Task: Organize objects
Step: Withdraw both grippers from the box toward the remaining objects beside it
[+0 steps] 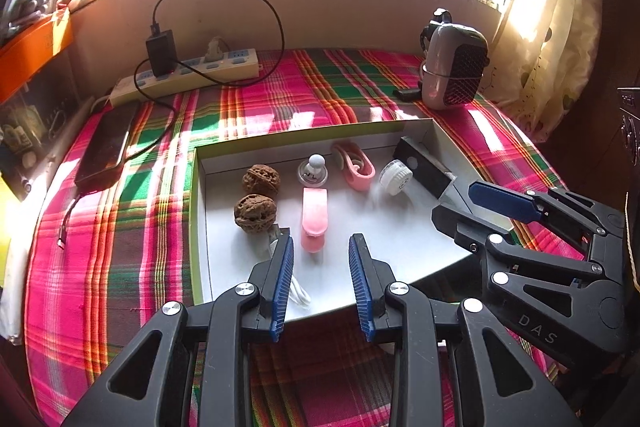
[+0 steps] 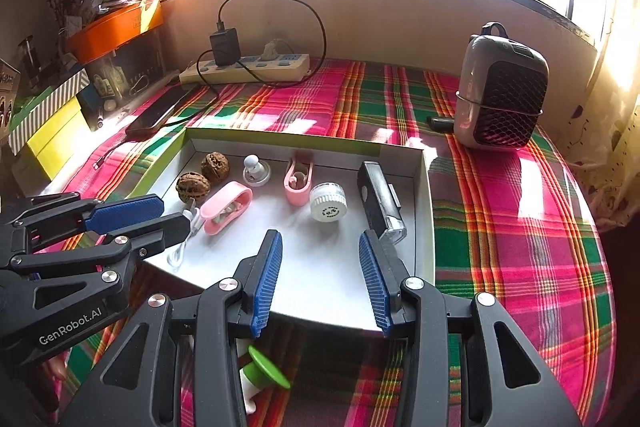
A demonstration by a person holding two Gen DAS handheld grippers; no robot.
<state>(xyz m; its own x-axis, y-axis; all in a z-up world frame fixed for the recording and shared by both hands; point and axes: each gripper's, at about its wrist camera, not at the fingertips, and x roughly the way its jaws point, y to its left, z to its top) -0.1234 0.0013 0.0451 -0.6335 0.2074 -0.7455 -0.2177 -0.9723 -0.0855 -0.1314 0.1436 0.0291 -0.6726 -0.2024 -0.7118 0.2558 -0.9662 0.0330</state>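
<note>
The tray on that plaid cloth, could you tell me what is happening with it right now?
A person holds two tongs over the shallow tray; neither grips anything. The left tongs and right tongs both stand open above its near edge. Inside lie two walnuts, pink clips, a white jar and a black device. A green-and-white object lies outside.

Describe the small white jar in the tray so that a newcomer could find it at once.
Start at the shallow white tray on the plaid cloth. Toward its right side lies a long black bar; the white jar sits just left of it, the only round, ribbed-lidded thing there.
</note>
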